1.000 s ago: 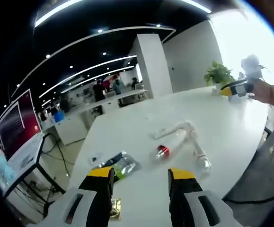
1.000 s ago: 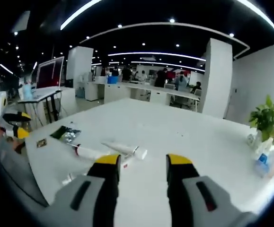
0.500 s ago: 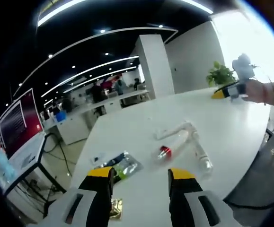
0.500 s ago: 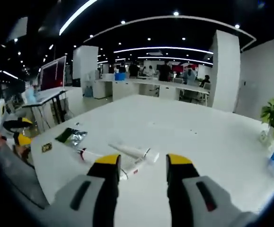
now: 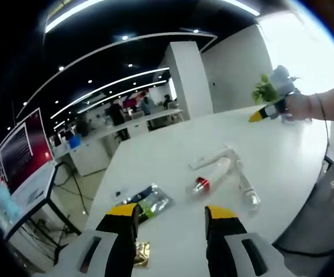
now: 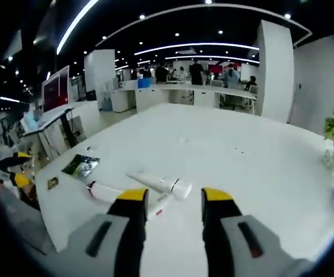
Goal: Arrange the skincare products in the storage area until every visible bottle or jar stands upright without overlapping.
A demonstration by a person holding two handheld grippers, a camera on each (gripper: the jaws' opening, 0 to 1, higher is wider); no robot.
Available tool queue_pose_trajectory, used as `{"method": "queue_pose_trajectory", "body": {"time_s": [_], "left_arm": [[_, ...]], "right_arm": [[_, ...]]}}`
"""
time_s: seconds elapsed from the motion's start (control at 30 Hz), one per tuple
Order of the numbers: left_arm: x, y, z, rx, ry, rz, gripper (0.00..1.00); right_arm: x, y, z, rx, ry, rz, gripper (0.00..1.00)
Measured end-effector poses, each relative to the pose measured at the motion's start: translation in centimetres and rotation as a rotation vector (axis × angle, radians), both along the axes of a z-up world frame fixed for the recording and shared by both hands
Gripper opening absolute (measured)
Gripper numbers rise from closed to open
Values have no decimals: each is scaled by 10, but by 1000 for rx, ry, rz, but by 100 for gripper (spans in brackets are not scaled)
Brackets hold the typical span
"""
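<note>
On the white table (image 5: 172, 156) several skincare tubes (image 5: 221, 173) lie flat, well ahead of the left gripper (image 5: 171, 214); the right gripper (image 6: 169, 198) hangs over them, perhaps close. Both jaws spread wide, empty.

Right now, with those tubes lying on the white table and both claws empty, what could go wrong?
Three tubes lie flat in a touching cluster, so closing on the white tube could drag the red-capped tube or the third tube along. They are slim and may well topple when stood up. The foil sachets lie near the table edge and could be nudged off. Both the left gripper and the right gripper are open.
</note>
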State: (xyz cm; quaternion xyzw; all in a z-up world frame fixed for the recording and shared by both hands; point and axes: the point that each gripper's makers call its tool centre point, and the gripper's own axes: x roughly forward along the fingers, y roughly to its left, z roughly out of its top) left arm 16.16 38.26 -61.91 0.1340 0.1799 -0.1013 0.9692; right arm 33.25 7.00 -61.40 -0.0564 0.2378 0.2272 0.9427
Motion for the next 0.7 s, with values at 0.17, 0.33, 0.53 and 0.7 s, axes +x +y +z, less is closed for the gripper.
{"method": "queue_pose_trajectory", "body": {"time_s": [0.17,0.33,0.53,0.7], "left_arm": [[0,0,0,3,2,-1,48],[0,-1,-1,9,3,-6,47],[0,-3,-3,13,16,-14,47],[0,-7,-5,39,25,-33,47]], "right_arm": [[10,1,0,-19,9,18,38],[18,3,-15,-62,53,59,38],[25,13,-35,-105,87,120,39],[37,27,-43,-152,102,209,40]]}}
